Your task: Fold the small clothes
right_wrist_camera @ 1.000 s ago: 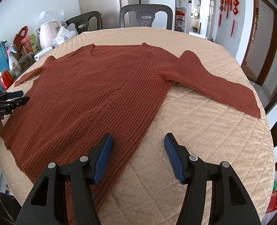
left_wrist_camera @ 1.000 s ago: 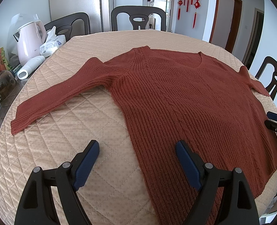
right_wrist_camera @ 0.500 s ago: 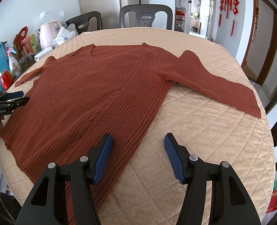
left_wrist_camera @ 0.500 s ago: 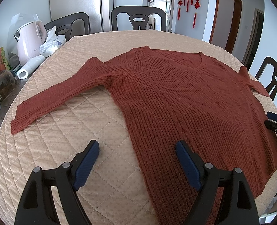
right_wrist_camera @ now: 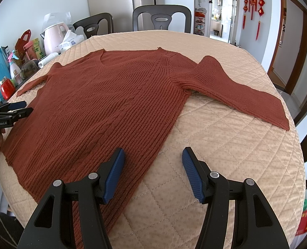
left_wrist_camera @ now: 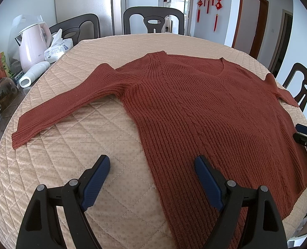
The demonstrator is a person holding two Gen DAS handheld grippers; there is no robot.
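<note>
- Nothing has shifted over the last second: both views match the earlier ones, so the fold has not begun.
- The rust-red sweater (left_wrist_camera: 205, 108) lies flat, spread across the quilted table cover (left_wrist_camera: 70, 155), sleeves out to left and right, hem at the near edge.
- The left gripper (left_wrist_camera: 151, 178) hovers with jaws wide and empty over the sweater's left side seam.
- The right gripper (right_wrist_camera: 152, 172) hovers likewise, wide and empty, over the right side seam.
- Judging by this pause, a sleeve or a hem corner is the likely first grasp.
- A pink kettle (left_wrist_camera: 34, 43) stands far left, well clear.
</note>
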